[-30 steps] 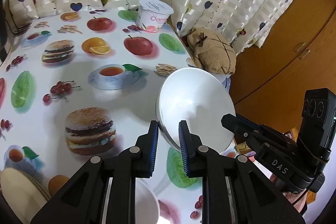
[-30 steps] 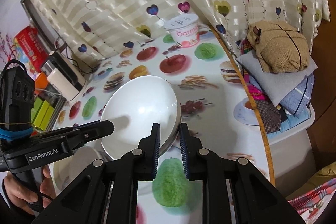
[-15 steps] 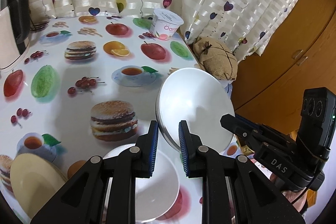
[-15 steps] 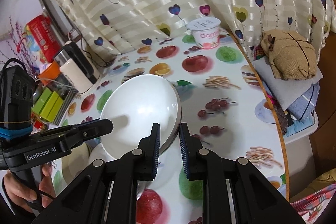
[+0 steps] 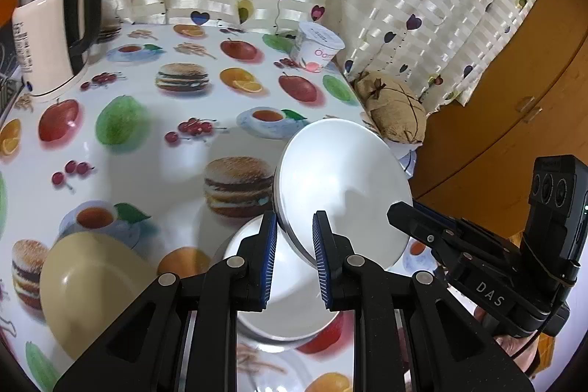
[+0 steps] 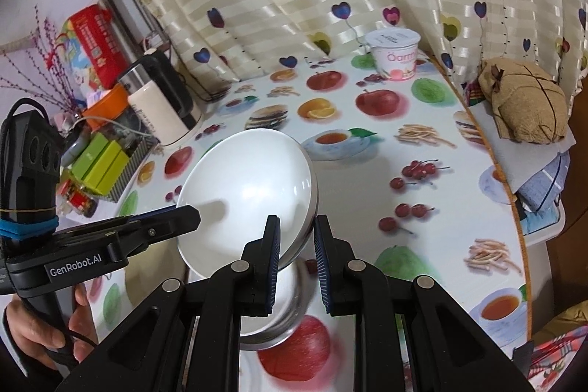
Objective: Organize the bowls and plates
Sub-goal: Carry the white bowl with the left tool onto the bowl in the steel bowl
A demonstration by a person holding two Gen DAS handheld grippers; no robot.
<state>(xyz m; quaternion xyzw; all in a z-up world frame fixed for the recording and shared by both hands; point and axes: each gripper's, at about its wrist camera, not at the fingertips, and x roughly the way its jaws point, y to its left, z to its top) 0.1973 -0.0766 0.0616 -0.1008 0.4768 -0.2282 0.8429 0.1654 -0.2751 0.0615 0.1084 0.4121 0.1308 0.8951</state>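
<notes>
A white bowl hangs tilted above the fruit-print table, gripped at two places on its rim. My left gripper is shut on its near edge. On the far side of the rim my right gripper clamps it. In the right wrist view the same bowl sits between the right gripper and the left gripper. Below the lifted bowl a second white bowl rests on the table. A pale yellow dish lies at the left front.
A cream kettle stands at the back left and a yogurt tub at the back by the curtain. A burlap bundle on folded cloths lies past the table's right edge. Green boxes crowd the left side.
Both grippers have carried the white bowl back toward the table's near side and slightly up. The second white bowl and the yellow dish have come into view below.
</notes>
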